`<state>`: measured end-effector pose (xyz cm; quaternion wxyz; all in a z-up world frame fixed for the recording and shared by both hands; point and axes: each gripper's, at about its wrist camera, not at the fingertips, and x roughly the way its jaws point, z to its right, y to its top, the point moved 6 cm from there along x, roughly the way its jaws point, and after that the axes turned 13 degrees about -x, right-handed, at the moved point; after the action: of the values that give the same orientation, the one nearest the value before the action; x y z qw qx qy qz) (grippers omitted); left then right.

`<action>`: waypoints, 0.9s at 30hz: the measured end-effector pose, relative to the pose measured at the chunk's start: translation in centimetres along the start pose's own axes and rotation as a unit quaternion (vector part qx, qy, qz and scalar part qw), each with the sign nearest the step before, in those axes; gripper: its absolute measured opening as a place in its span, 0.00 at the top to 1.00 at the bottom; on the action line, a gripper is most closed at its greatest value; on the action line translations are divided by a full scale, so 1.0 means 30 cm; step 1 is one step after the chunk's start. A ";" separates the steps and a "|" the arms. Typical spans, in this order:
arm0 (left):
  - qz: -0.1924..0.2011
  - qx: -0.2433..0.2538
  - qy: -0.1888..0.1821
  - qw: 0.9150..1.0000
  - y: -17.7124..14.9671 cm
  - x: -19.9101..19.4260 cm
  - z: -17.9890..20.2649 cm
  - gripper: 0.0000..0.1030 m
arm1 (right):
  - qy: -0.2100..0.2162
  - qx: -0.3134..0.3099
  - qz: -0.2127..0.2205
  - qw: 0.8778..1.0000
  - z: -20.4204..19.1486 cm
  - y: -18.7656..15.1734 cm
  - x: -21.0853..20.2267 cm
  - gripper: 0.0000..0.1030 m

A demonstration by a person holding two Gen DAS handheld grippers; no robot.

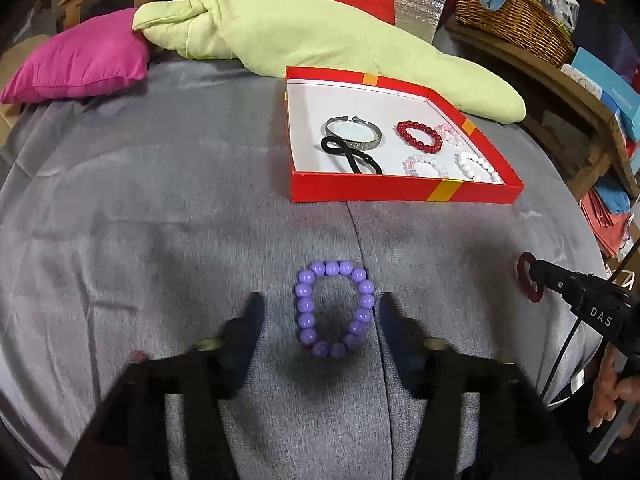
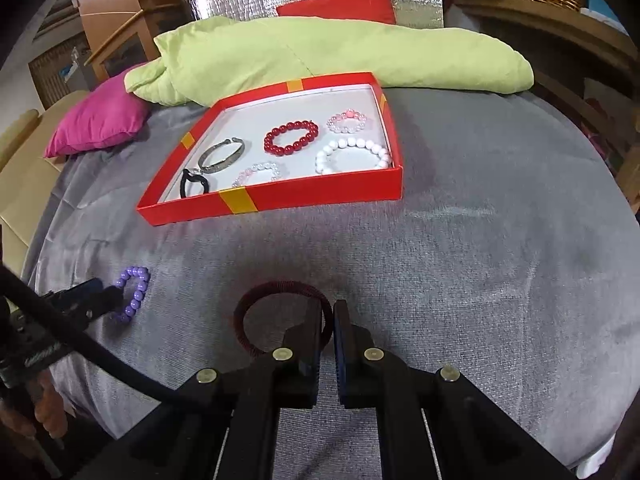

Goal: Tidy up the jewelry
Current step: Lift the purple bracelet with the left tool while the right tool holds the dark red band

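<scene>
A purple bead bracelet (image 1: 334, 312) lies on the grey cloth between the open fingers of my left gripper (image 1: 320, 312); it also shows in the right wrist view (image 2: 134, 294). My right gripper (image 2: 329, 320) is shut on a dark red hair ring (image 2: 280, 316), also seen from the left wrist (image 1: 528, 280). A red box (image 1: 360, 192) with a white floor holds a silver bangle (image 1: 354, 136), a black hair tie (image 1: 352, 158), a red bead bracelet (image 1: 420, 136), a white bead bracelet (image 1: 478, 168) and two clear pink ones.
A green quilt (image 1: 300, 36) and a pink cushion (image 1: 80, 60) lie behind the box. A wicker basket (image 1: 516, 12) sits on a wooden shelf at the right. Grey cloth (image 2: 480, 260) covers the surface.
</scene>
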<state>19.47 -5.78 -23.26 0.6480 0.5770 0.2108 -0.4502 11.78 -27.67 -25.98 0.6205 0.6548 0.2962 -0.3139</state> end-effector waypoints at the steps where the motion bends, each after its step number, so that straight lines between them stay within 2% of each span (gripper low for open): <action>1: -0.003 0.004 -0.002 1.000 -0.007 0.002 0.006 0.39 | 0.000 0.000 -0.002 1.000 -0.001 -0.001 0.003 0.94; 5: -0.021 0.028 -0.001 0.999 -0.036 0.038 0.038 0.39 | 0.001 -0.006 -0.006 1.000 -0.016 -0.005 0.011 0.94; 7: -0.012 0.046 0.017 0.999 -0.039 0.050 0.045 0.40 | -0.001 -0.009 -0.008 1.000 -0.022 -0.007 0.013 0.94; 9: -0.003 0.048 0.021 0.999 -0.031 0.045 0.043 0.59 | 0.000 -0.011 -0.009 1.000 -0.025 -0.007 0.016 0.94; 10: -0.003 0.044 0.018 0.999 -0.027 0.043 0.038 0.78 | -0.001 -0.011 -0.009 1.000 -0.024 -0.008 0.016 0.94; 13: -0.006 0.033 0.007 0.999 -0.018 0.040 0.023 0.91 | -0.001 -0.007 -0.006 1.000 -0.017 -0.007 0.010 0.94; 16: 0.011 0.037 0.013 0.999 -0.003 0.022 0.019 0.91 | -0.002 -0.003 -0.001 1.000 -0.011 -0.003 0.001 0.94; 21: 0.045 0.024 0.000 0.999 0.038 -0.029 0.005 0.91 | 0.000 -0.005 0.009 1.000 -0.013 0.006 -0.012 0.94; 27: 0.068 0.012 -0.012 0.998 0.067 -0.072 -0.001 0.91 | -0.001 0.001 0.014 1.000 -0.005 0.012 -0.017 0.94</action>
<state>20.04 -5.16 -20.42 0.6724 0.5928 0.1578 -0.4142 11.74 -27.55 -25.35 0.6244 0.6593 0.2862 -0.3059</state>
